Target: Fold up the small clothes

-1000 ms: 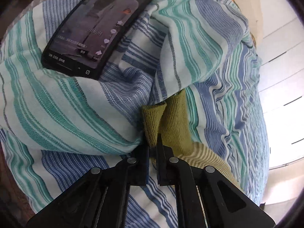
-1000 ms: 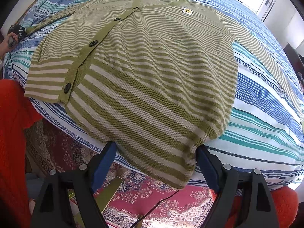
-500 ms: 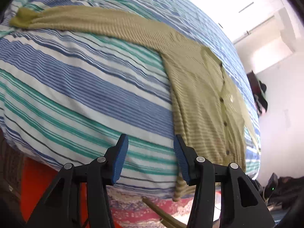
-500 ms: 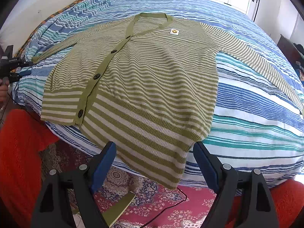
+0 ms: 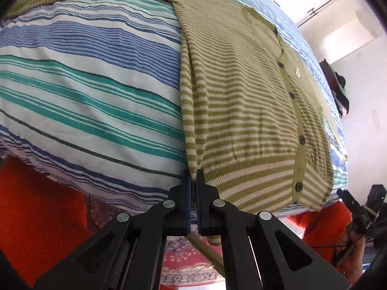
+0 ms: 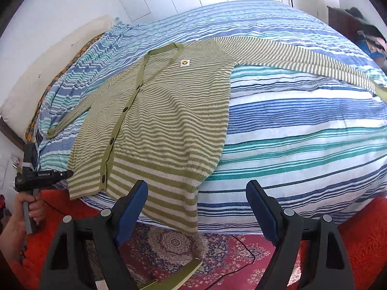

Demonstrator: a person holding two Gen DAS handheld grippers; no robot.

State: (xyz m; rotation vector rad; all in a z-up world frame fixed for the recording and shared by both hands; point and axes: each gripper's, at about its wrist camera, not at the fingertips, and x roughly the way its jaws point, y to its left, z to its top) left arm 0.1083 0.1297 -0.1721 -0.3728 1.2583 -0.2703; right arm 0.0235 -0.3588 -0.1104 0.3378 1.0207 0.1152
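A green and cream striped cardigan (image 6: 169,120) lies flat, front up, on the striped bedcover (image 6: 302,130), with its hem hanging over the near edge of the bed. One sleeve stretches far right (image 6: 302,60); the other runs left (image 6: 72,113). In the left wrist view the cardigan (image 5: 241,96) fills the right half. My left gripper (image 5: 193,178) is shut on the cardigan's lower left hem corner. My right gripper (image 6: 197,200) is open and empty, just in front of the hem's right corner. The left gripper also shows in the right wrist view (image 6: 70,173).
A red patterned rug (image 6: 193,246) and orange-red fabric (image 6: 362,229) lie below the bed edge. A cable (image 6: 241,263) runs over the rug. A pillow (image 6: 36,82) sits at the far left. Dark furniture with clothes (image 6: 358,21) stands at the far right.
My left gripper let go of the sleeve cuff, moved to the cardigan's hem corner and closed on it. My right gripper stayed open and shifted right along the hem.
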